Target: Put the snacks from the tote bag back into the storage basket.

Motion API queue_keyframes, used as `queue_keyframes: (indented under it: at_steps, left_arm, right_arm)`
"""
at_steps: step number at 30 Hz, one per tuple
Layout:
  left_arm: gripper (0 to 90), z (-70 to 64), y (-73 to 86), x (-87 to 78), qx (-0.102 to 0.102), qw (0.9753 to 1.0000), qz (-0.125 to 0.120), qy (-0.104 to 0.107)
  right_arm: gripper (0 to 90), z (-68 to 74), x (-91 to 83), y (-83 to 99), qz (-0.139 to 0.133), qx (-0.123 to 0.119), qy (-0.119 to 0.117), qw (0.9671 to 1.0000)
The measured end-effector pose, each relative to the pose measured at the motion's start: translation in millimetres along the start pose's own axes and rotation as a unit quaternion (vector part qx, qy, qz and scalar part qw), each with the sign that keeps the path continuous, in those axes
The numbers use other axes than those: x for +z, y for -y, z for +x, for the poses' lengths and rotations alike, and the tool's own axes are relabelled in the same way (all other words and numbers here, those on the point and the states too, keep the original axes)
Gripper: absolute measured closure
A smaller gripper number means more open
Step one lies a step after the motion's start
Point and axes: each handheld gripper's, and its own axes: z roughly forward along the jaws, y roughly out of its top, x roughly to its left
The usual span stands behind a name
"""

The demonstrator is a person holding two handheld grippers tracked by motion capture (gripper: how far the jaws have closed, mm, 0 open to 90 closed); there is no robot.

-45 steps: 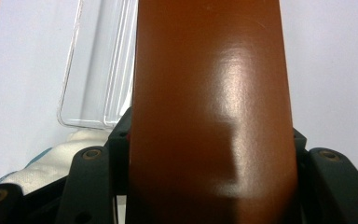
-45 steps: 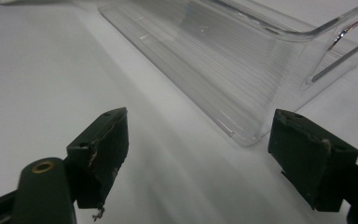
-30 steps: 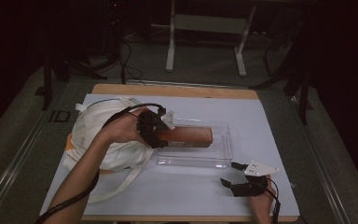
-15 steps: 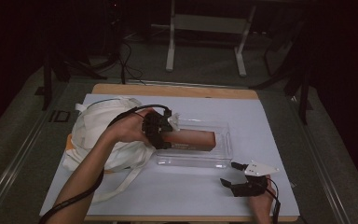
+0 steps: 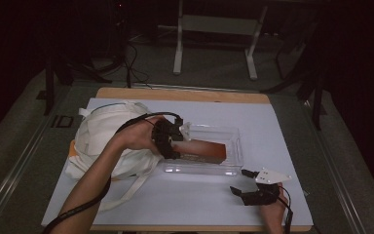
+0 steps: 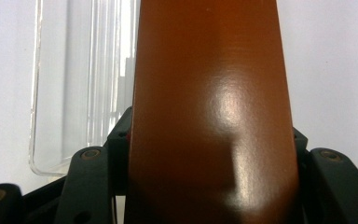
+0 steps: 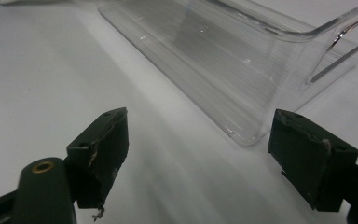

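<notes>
The left gripper [image 5: 175,140] clamps a brown box [image 5: 202,148] over the clear tray [image 5: 233,163], beside a white bag [image 5: 102,131]. The right gripper [image 5: 246,183] rests near the tray, jaws apart, holding nothing. No writing readable.

From my station the one thing I can read is a marking on the dark floor [image 5: 39,146] just left of the tabletop [image 5: 282,126] in the high view: two pale letters that look like "ID" [image 5: 60,121]. I find no lettering on the brown block [image 6: 209,107], on the clear plastic tray [image 7: 242,60] or on the white cloth bag [image 5: 104,131]. Neither gripper view gives me any print or number to read.
</notes>
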Motion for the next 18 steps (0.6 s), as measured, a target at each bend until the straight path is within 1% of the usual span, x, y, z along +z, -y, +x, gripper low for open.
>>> queue_keyframes:
  at_steps: [9, 18]
  left_arm:
    - [42.9, 2.1, -2.7, 3.7, -0.005, 0.9999, 0.008, 0.013]
    - [42.1, 3.7, -9.7, 8.7, 0.001, 0.9998, 0.002, 0.017]
  right_arm:
    - [20.1, 0.0, 0.1, 0.0, 0.000, 0.000, 0.000, 1.0000]
    - [20.1, 0.0, 0.2, -0.1, 0.001, 0.000, 0.000, 1.0000]
